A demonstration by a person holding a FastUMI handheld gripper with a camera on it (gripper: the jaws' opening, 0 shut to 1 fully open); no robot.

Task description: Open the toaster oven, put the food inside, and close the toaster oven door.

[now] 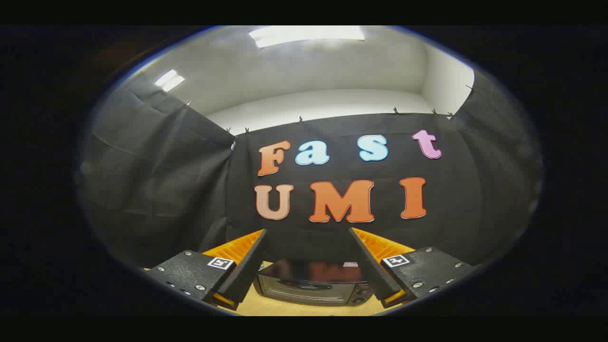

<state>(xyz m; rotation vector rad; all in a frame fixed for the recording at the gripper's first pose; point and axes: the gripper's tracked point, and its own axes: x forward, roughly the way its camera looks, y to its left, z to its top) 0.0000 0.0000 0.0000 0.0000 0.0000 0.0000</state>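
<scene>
A dark toaster oven (pixel 311 285) stands on the wooden table (pixel 304 308), seen between and below my two fingers. Its glass door with a curved handle (pixel 304 285) is closed, and its knobs (pixel 361 293) sit at its right side. My gripper (pixel 308 232) is held high and well back from the oven, open, with nothing between the fingers. The food is hidden from me.
Black cloth walls close the booth behind the oven and on both sides. A pale ceiling with bright light panels (pixel 306 34) lies above. A strip of the table shows in front of the oven.
</scene>
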